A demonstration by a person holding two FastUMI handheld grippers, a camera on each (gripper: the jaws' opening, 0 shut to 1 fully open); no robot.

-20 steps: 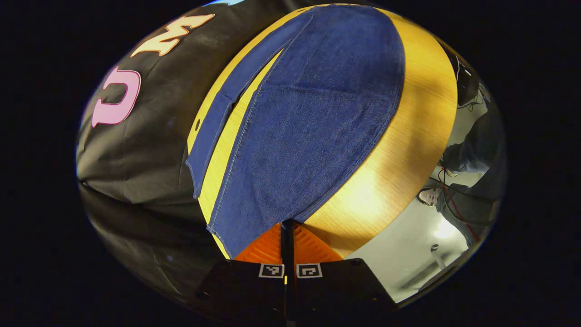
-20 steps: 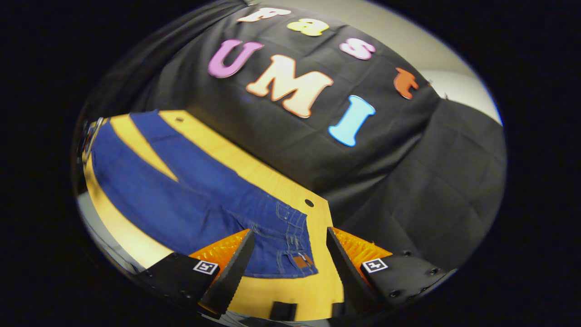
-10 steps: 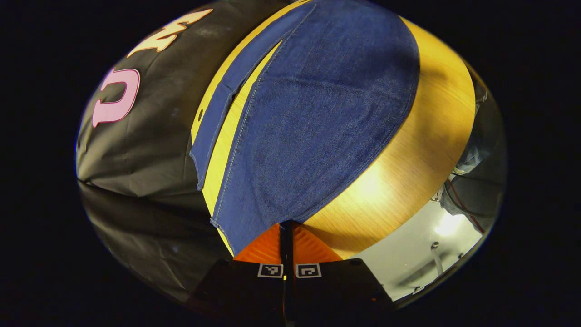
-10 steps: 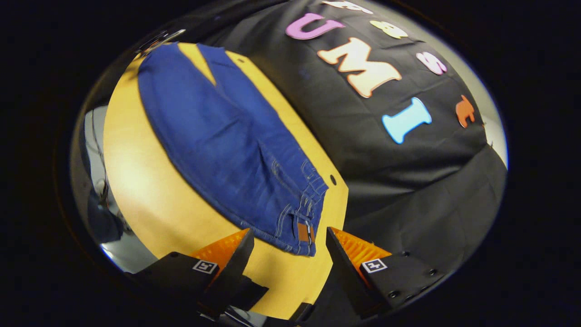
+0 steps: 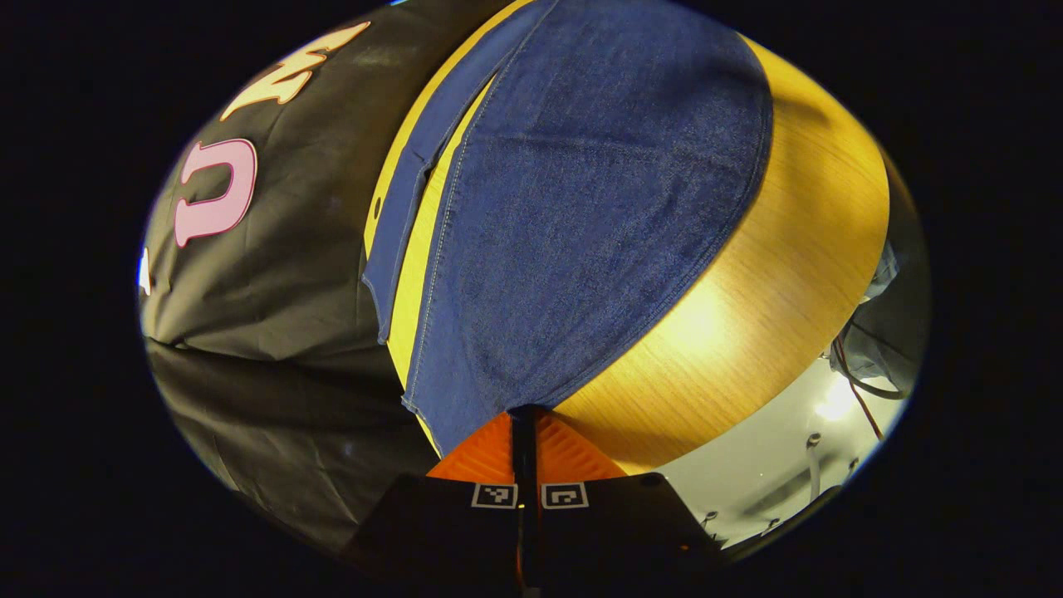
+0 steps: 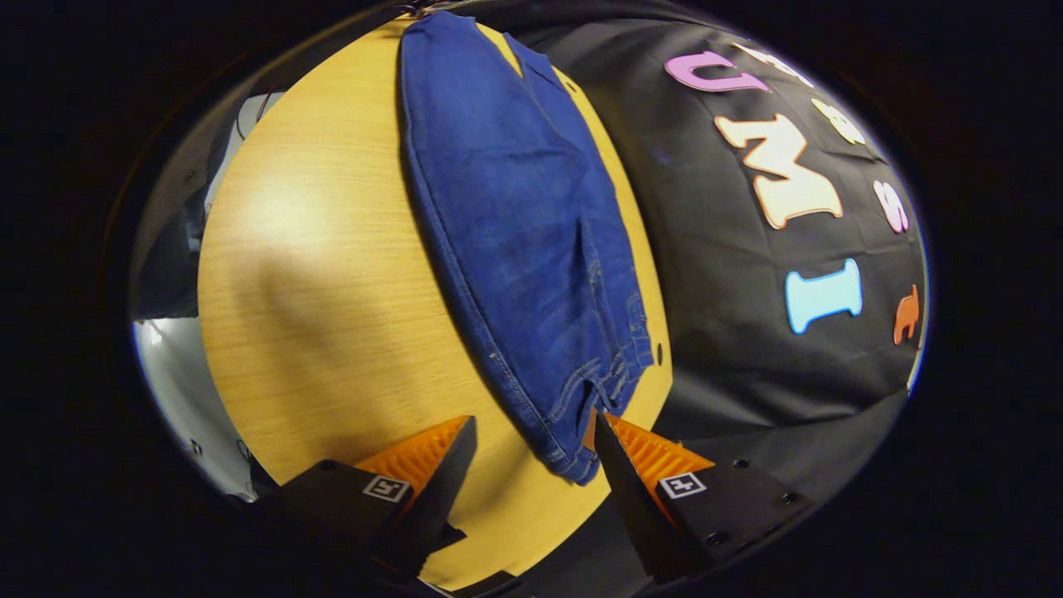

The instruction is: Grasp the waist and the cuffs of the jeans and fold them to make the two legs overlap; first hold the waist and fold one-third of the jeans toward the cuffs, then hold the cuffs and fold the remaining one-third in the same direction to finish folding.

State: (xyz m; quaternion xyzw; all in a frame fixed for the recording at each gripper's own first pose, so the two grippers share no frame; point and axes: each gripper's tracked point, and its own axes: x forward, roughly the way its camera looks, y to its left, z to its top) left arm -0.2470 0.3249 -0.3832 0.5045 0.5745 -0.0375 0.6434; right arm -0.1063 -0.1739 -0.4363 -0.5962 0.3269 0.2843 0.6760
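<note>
Blue jeans (image 5: 581, 208) lie flat and lengthwise on a wooden table (image 5: 772, 274). In the left gripper view the near leg's cuff runs right up to my left gripper (image 5: 523, 411), which is shut with the cuff's hem pinched between its fingers. The far leg (image 5: 399, 216) lies apart, with a strip of table showing between the legs. In the right gripper view the jeans (image 6: 523, 224) stretch away from the waist (image 6: 581, 432). The waist's corner sits between the fingers of my right gripper (image 6: 531, 419), which is open and low over the table (image 6: 315, 274).
The booth's black cloth wall (image 6: 747, 349) hangs just behind the table's far edge. A small hole (image 6: 658, 355) in the tabletop lies beside the waist. Pale floor with cables (image 5: 855, 382) runs past the table's open side, and bare wood lies beside the jeans.
My right gripper has swung round and come down to the waist, which now lies between its open fingers. My left gripper stays shut on the cuff, only slightly shifted.
</note>
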